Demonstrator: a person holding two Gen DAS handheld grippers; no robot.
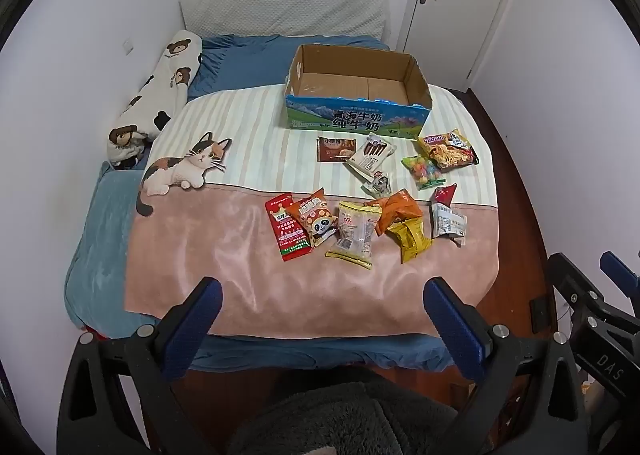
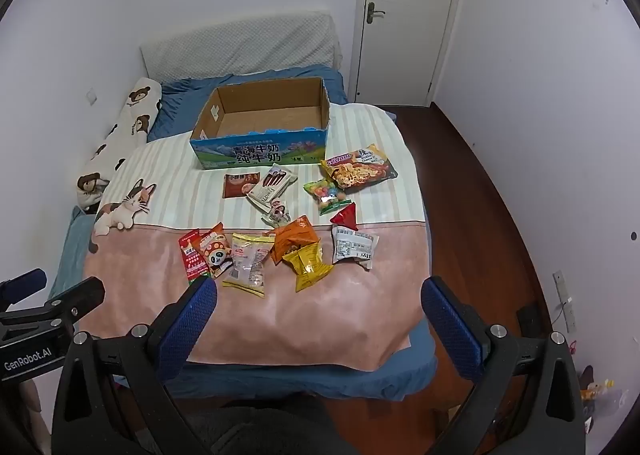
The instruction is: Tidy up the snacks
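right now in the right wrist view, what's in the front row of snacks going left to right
red packet → panda packet → pale clear packet → yellow packet → white label packet

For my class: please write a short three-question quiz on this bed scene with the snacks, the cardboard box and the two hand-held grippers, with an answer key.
1. True or false: the cardboard box already holds snacks.
2. Multiple choice: the yellow packet overlaps which neighbour? A) orange packet B) noodle packet C) red packet with a crown
3. Short answer: what state are the left gripper and right gripper in?

Key
1. False: only its bare cardboard floor shows in both views.
2. A: the orange packet; the noodle packet and the red packet with a crown lie apart from it.
3. Both open and holding nothing, above the near edge of the pink blanket.
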